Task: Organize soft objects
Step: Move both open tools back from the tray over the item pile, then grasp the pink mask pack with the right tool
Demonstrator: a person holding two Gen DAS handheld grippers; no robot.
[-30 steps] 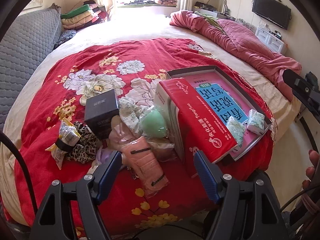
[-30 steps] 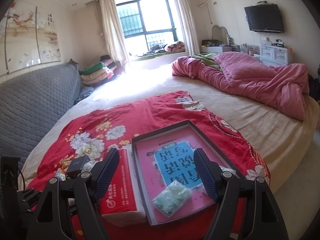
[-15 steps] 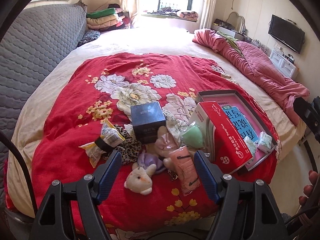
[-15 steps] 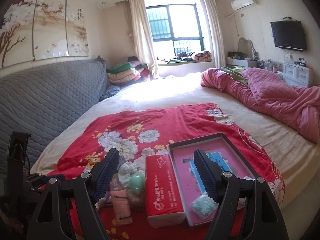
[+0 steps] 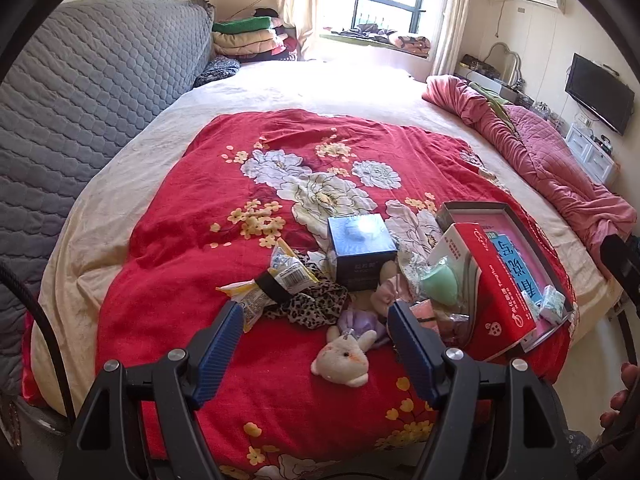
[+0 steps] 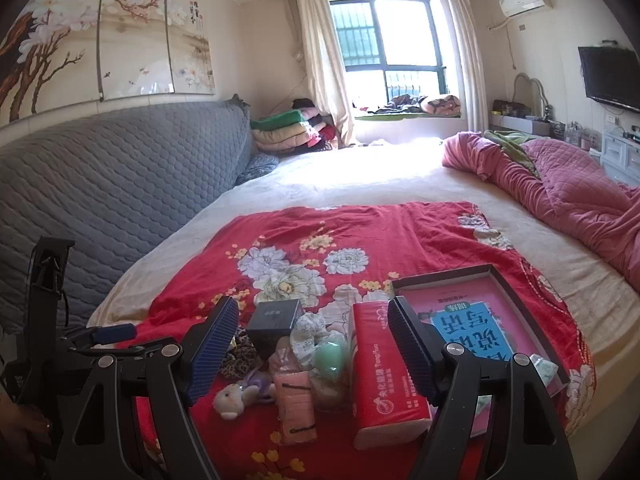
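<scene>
A heap of small items lies on the red floral blanket (image 5: 208, 240): a white plush bunny (image 5: 344, 356), a leopard scrunchie (image 5: 312, 304), a green sponge (image 5: 440, 284), a pink packet (image 6: 294, 400), a dark box (image 5: 360, 252) and a yellow snack bag (image 5: 256, 292). A red tissue pack (image 5: 492, 284) leans beside a grey tray (image 5: 516, 216) that holds a pink book and small packets (image 5: 554, 300). My left gripper (image 5: 316, 344) hovers open above the bunny, holding nothing. My right gripper (image 6: 312, 344) is open too, above the pile and tissue pack (image 6: 380, 368).
A grey quilted headboard (image 6: 100, 200) runs along the left. A crumpled pink quilt (image 6: 568, 196) lies at the right, folded bedding (image 6: 288, 132) at the far corner. The other gripper (image 6: 48, 320) and a hand show at the left edge of the right wrist view.
Both grippers drew back and to the left from the bed, so the pile and tray look smaller and shifted right. The plush bunny came into view. Both jaws stayed open.
</scene>
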